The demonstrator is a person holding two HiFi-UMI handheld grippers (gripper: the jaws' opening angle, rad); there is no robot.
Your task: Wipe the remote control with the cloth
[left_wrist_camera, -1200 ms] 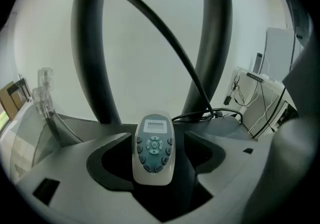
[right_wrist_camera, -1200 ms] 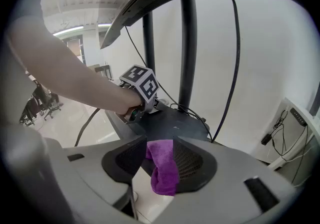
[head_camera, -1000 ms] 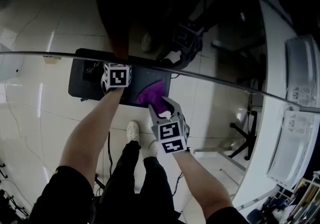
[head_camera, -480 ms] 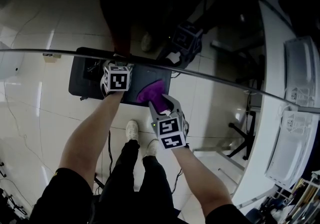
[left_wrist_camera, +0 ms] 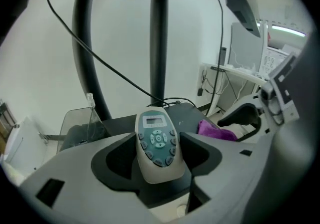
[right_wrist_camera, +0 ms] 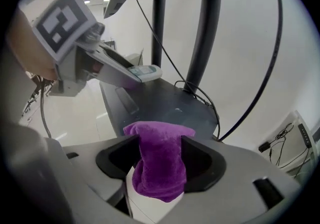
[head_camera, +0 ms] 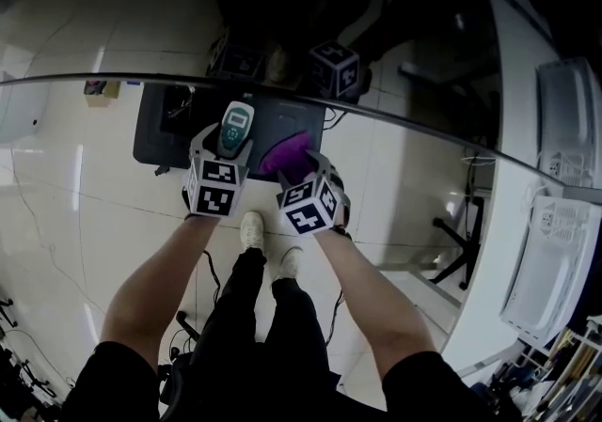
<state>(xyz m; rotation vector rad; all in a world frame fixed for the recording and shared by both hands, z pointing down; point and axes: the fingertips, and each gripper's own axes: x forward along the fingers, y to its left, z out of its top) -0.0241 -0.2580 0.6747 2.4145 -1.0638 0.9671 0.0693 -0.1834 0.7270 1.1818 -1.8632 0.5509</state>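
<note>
Remote control is clamped in the left tool and held above the surface. Cloth is pinched in the right tool, whose jaws have just been opening. Risk: the cloth may be dropped through the slackened grip.

Black board sits dead centre, a tangle of cables on its left end. Behind the board, two dark poles rise, a thin cable slanting across them. All round the board, glossy white floor. Well off to the board's right, a chair base, then a white desk.
</note>
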